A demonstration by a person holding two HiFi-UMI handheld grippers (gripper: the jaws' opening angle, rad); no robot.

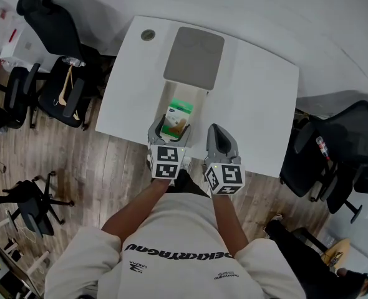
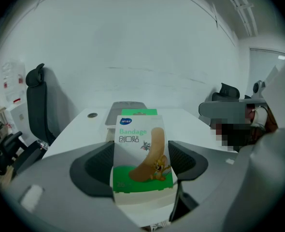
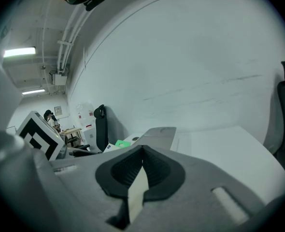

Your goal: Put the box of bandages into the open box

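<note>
The left claw (image 1: 170, 131) is clamped on the white-and-green cardboard box of bandages (image 2: 141, 149), one dark ribbed pad against each long side. The box stands upright between the jaws with its printed face turned back toward the gripper. In the head view it sits inside the outline of the white open box (image 1: 179, 94), at the end nearest the person. Whether it touches that box's floor or hangs just above it cannot be told. The open box's flat grey lid (image 1: 194, 58) lies folded back at the far end on the white table (image 1: 259, 104). The right claw (image 3: 143, 153) is pressed together on nothing, just beside the left gripper at the table's near edge.
</note>
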